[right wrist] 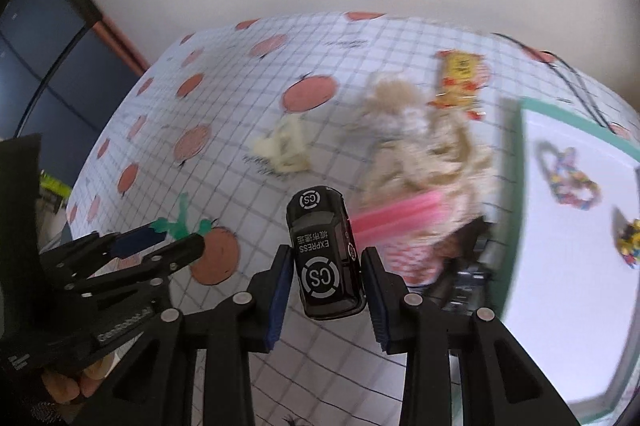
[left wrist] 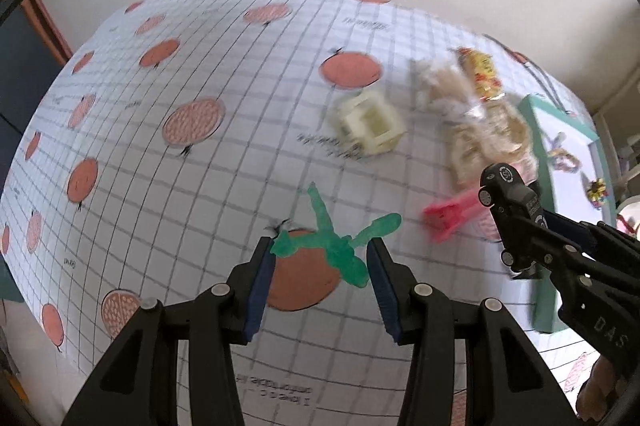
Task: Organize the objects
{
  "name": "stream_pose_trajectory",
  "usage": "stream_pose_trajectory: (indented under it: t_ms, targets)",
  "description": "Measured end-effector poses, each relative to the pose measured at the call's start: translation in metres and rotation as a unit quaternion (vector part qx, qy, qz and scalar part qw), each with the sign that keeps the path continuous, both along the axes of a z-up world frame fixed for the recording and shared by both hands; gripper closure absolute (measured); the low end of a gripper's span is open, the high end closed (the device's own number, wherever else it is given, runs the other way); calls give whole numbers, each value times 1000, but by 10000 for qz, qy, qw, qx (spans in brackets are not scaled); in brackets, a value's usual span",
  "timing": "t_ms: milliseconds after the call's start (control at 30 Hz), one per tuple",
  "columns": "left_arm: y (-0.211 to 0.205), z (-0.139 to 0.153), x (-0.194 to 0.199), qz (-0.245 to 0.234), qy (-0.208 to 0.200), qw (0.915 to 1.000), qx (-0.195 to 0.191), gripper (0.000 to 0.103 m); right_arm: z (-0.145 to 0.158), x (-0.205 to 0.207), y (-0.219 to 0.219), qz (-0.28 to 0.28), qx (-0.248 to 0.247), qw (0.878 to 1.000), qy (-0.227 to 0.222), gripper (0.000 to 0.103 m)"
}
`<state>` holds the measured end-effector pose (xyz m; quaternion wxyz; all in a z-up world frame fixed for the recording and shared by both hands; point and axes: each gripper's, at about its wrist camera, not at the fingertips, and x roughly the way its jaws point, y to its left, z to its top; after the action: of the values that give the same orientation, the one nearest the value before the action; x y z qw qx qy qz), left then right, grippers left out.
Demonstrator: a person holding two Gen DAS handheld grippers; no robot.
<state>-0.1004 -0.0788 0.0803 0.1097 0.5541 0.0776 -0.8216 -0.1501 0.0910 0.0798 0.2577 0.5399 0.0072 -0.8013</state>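
My right gripper (right wrist: 326, 278) is shut on a black toy car (right wrist: 322, 258) marked "CS EXPRESS", held above the tablecloth; in the left wrist view that car (left wrist: 505, 186) sticks out of the right gripper (left wrist: 520, 222) at the right. Open, my left gripper (left wrist: 320, 266) stands with a flat green toy figure (left wrist: 340, 246) lying on the cloth between its fingertips. From the right wrist the left gripper (right wrist: 172, 240) shows at the lower left over the green toy (right wrist: 178, 226).
A cream plastic piece (left wrist: 368, 124), a blond-haired doll (left wrist: 480, 130), a yellow snack packet (left wrist: 482, 76) and a pink plastic piece (left wrist: 452, 214) lie on the orange-printed grid tablecloth (left wrist: 200, 206). At the right a teal-rimmed white tray (right wrist: 516, 186) holds a bead bracelet (right wrist: 568, 178) and a colourful trinket (right wrist: 628, 242).
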Motion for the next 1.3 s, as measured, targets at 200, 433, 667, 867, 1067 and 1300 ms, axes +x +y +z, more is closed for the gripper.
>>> stream_pose_trajectory:
  t_ms: [200,433,667,867,1067,1300]
  targets:
    - [38,15,-8,-323,149,9994,-10,54,11,-11,45,-520,11,9986,84,66]
    - [86,23,-32,-701,215,9973,-51,54,19,-19,103,-1165,-49,9931,132,66]
    - [135,32,-46,-1011,308,9943,-154,54,24,-21,150,-1696,-31,9853,205,66]
    - [176,39,-54,-1285,381,9908,-202,54,29,-21,189,-2148,81,9761,315,66]
    - [212,38,-61,-1556,410,9868,-179,54,27,-19,223,-2526,254,9667,326,66]
    - [247,32,-70,-1826,406,9823,-115,54,24,-15,253,-2863,383,9568,333,66]
